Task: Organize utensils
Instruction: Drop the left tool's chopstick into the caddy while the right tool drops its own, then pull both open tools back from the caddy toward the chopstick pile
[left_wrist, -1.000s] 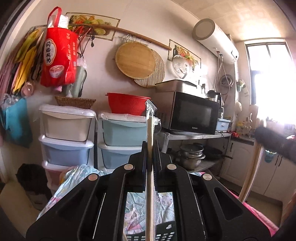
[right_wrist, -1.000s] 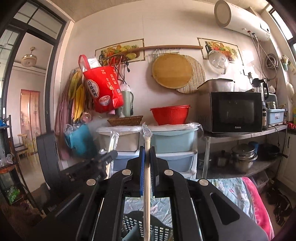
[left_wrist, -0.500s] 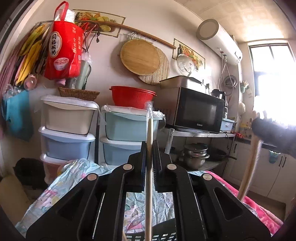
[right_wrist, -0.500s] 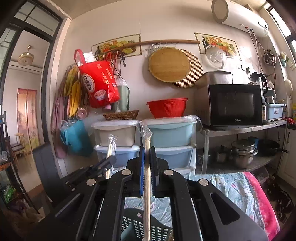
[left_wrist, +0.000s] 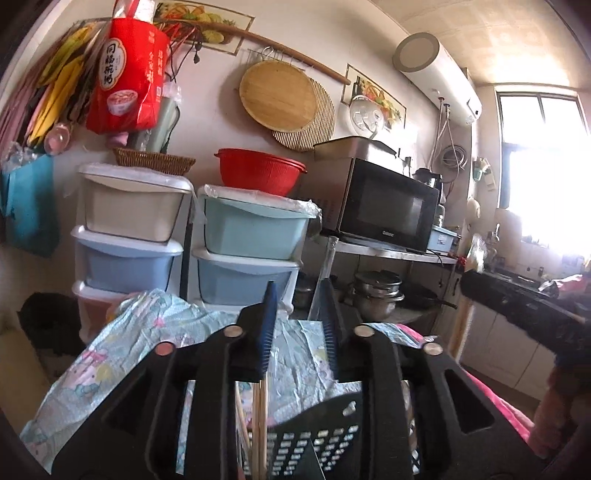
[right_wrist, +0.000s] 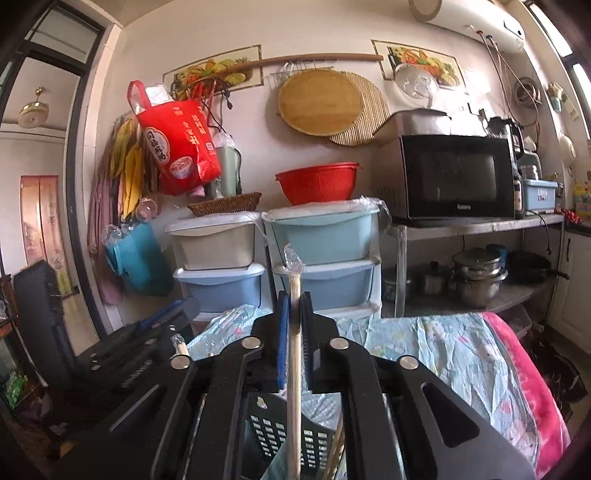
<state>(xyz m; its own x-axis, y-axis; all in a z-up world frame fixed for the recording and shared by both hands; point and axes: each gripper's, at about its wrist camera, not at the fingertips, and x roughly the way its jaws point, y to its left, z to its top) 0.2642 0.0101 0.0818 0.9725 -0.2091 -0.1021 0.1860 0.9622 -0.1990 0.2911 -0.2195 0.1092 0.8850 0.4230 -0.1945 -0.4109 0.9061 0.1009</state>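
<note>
A: Left wrist view first. What are the left tongs (left_wrist: 298, 314) doing?

B: Their jaws stand apart and are opening. Wrapped chopsticks (left_wrist: 259, 424) stand upright between and below them, inside a black slotted basket (left_wrist: 317, 439) at about 6 o'clock. The blue pad (left_wrist: 266, 332) on the left side does not press them; they look free of the tongs.

A: And the basket sits on what?

B: On a table (left_wrist: 122, 354) covered with a pale blue patterned cloth, with a pink edge at 4 o'clock.

A: Can you see the other tongs from there?

B: Only as a dark blurred shape at 3 o'clock, with a pale stick below it.

A: Right wrist view, then?

B: The right tongs (right_wrist: 294, 314) are nearly together, just starting to open, with a second wrapped pair of chopsticks (right_wrist: 294, 369) standing straight up in the narrow gap. The clear wrapper tip pokes out above at 12 o'clock. I cannot tell whether the pads press it or only flank it. Its lower end goes down into the same basket (right_wrist: 280, 432).

A: Anything else near?

B: The left tongs (right_wrist: 162, 321) show at 9 o'clock, beside the basket. Behind the table stand stacked plastic drawers (right_wrist: 325, 258), a red colander (right_wrist: 317, 184) on top, and a microwave (right_wrist: 450, 177) at 2 o'clock.
</note>
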